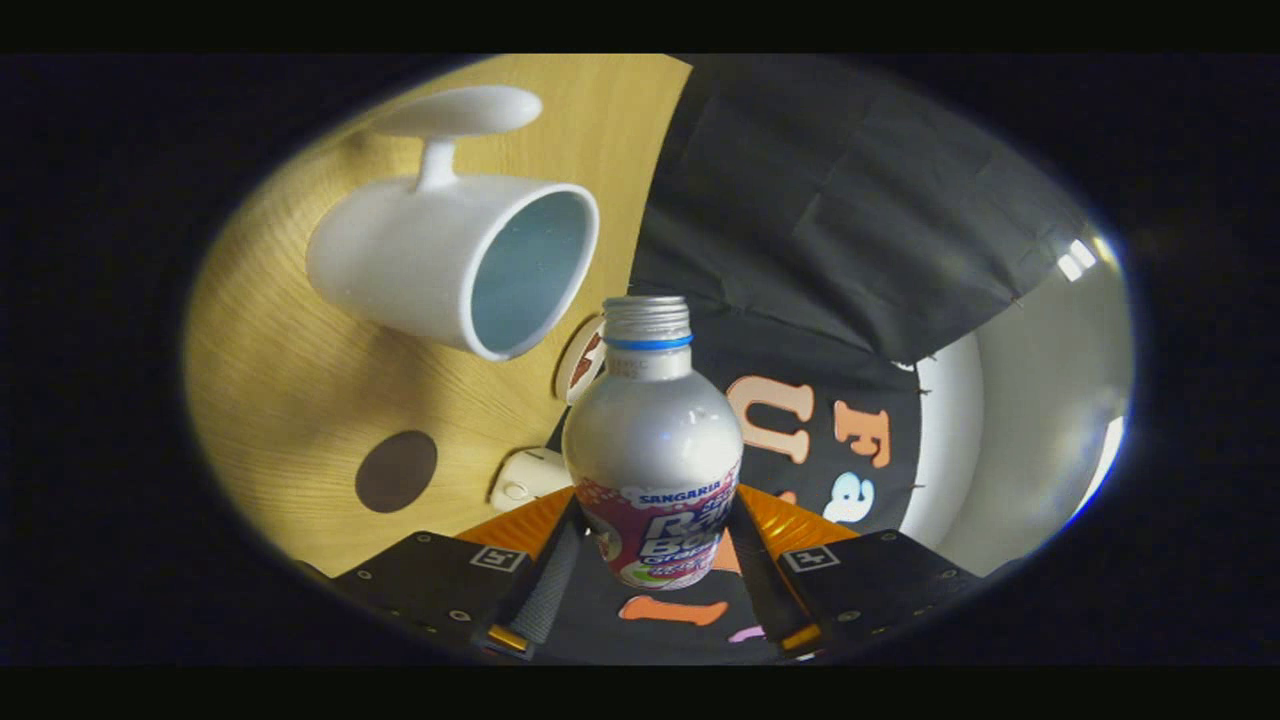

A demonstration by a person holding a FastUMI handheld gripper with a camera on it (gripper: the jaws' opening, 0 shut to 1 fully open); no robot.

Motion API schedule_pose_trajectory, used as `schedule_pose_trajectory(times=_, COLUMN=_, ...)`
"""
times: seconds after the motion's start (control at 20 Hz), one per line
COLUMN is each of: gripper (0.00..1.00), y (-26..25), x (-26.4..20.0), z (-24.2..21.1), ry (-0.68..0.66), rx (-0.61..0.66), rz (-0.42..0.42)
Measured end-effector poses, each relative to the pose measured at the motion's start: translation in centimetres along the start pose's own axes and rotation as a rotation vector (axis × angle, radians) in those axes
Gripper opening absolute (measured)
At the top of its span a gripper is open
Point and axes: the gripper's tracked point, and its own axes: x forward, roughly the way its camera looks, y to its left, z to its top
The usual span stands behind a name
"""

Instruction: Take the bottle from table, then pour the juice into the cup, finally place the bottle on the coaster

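Note:
A silver bottle [652, 440] with a printed label and a threaded neck with a blue ring stands between my fingers. My gripper [655, 575] is shut on its lower body, one finger pressing on each side. The whole view is rolled, so the wooden table [290, 390] looks tipped on its side. On the table, just beyond the bottle's neck, a white cup [450, 260] with a pale blue inside turns its mouth toward the bottle top. Its handle points away. A dark brown round coaster [396, 471] lies on the table, nearer my fingers than the cup.
A small round white and red disc [580, 362] peeks out behind the bottle's neck. A small white object [528, 478] lies at the table's edge near my finger. The black cloth wall [840, 220] hangs beyond the table, with a pale surface [1040, 400] past it.

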Motion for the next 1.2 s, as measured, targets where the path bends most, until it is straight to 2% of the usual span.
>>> schedule_pose_trajectory(times=0.15, gripper=0.78, y=-0.6, x=-0.1, z=-0.2, ry=0.009, rx=0.152, rz=0.006)
schedule_pose_trajectory(times=0.35, gripper=0.78, y=0.8, x=-0.1, z=-0.7, ry=0.023, rx=0.450, rz=0.079)
schedule_pose_trajectory(times=0.8, gripper=0.78, y=1.4, x=1.0, z=-2.3, ry=0.079, rx=0.983, rz=0.132)
schedule_pose_trajectory(times=1.2, gripper=0.78, y=4.4, x=2.4, z=-4.4, ry=0.145, rx=1.392, rz=0.174)
